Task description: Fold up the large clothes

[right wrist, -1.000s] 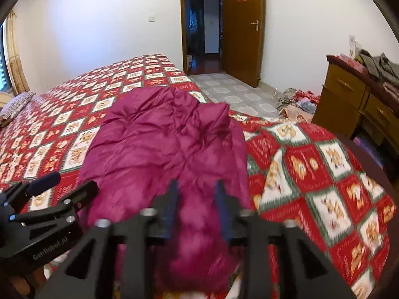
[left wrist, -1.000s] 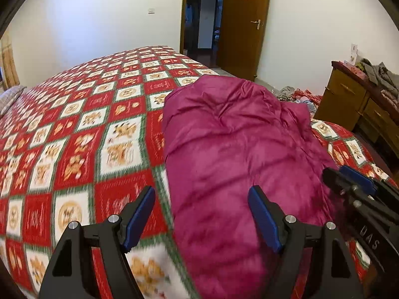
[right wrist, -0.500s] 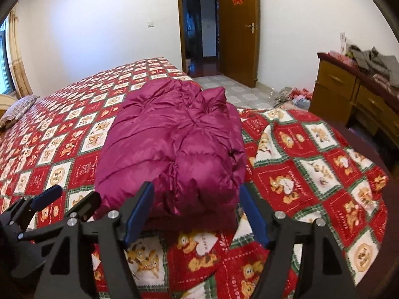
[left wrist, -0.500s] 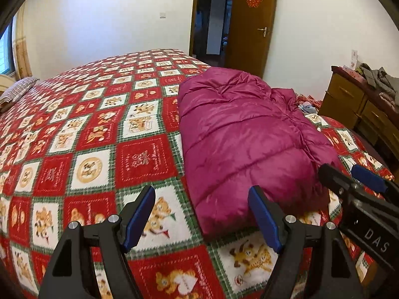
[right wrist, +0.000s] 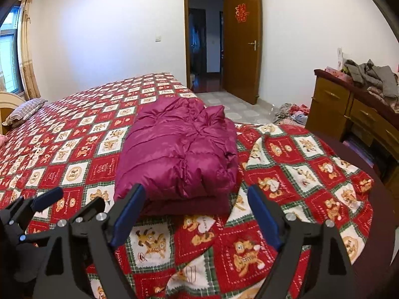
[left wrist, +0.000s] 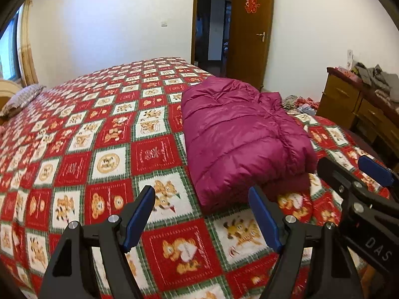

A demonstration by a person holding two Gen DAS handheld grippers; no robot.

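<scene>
Jacket: magenta down jacket (left wrist: 239, 137) lies folded on the bedspread (left wrist: 99, 149).
Left gripper (left wrist: 200, 214): spread, empty.
Right gripper (right wrist: 195, 211): jaws opening, nothing between them.

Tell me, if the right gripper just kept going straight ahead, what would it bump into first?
Probably the folded magenta puffer jacket. The right gripper, its jaws opening with nothing between them, points down at the jacket's near edge, though it might graze the checked bedspread first; depth is unclear.

White walls (right wrist: 112, 37); open wooden door (right wrist: 242, 44)
</scene>
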